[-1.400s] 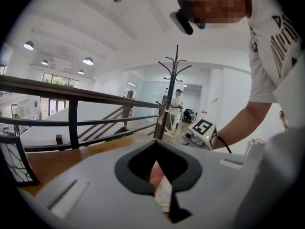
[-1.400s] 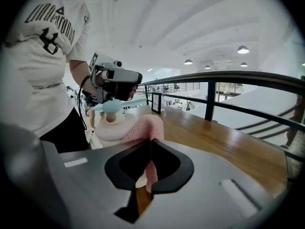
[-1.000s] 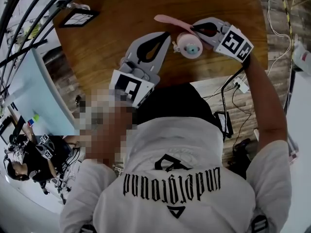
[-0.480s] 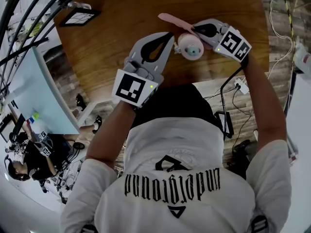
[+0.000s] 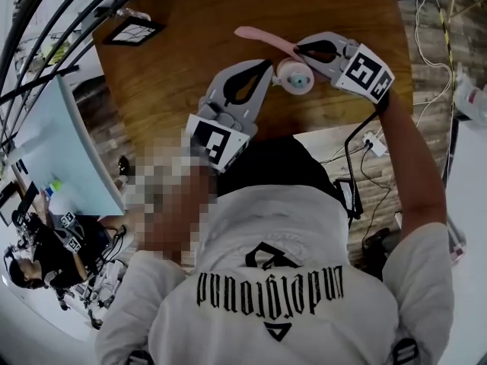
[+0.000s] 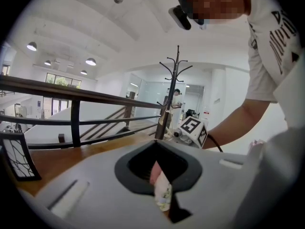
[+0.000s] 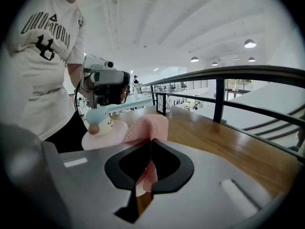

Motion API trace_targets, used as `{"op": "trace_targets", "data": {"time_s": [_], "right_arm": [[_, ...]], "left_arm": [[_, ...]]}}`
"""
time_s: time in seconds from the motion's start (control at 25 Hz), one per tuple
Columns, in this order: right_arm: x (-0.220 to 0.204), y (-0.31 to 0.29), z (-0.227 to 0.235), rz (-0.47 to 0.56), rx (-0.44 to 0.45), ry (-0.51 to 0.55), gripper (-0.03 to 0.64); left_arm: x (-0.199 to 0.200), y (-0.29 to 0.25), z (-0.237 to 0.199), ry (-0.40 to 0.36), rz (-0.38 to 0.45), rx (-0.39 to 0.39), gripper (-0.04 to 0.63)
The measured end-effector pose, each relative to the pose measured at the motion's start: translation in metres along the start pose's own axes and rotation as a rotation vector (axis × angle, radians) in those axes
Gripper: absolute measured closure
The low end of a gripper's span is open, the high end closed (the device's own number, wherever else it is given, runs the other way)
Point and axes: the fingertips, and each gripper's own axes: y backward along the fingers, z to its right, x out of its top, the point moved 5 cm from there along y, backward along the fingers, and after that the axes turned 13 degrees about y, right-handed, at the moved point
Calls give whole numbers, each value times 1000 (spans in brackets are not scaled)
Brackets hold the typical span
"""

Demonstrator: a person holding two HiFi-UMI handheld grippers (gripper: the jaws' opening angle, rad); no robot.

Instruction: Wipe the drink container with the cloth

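Head view: the drink container (image 5: 295, 75) was parked on the wood table (image 5: 175, 74), just beside the tip of the left gripper (image 5: 266, 63). The cloth (image 5: 262, 38) was pinched by the right gripper (image 5: 302, 49).

Left gripper view: jaws were drawn to a slit w/ a pink-white sliver (image 6: 163, 192) in the gap that couldn't be ID'd.

Right gripper view: cloth was clamped, soft and floppy. Container's prob light, hard and tippy, so best steadied low on the body, tho everything below its pink brim was cut off.
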Motion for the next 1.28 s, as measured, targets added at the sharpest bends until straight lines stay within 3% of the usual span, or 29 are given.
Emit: {"op": "trace_targets", "data": {"time_s": [0.2,0.44,0.6,1.28], "right_arm": [[37,16,3,31,-53,31,604],[82,39,10,44,-183,42,604],[110,52,7,65,-243,30,604],[206,108,-65,141,-530,-56,604]], "left_arm": [[14,11,9,-13,22,1,546],[38,25,20,-36,60,-2,546],[49,35,19,-87,114,-15,546],[107,102,63,-143,244,21,546]]}}
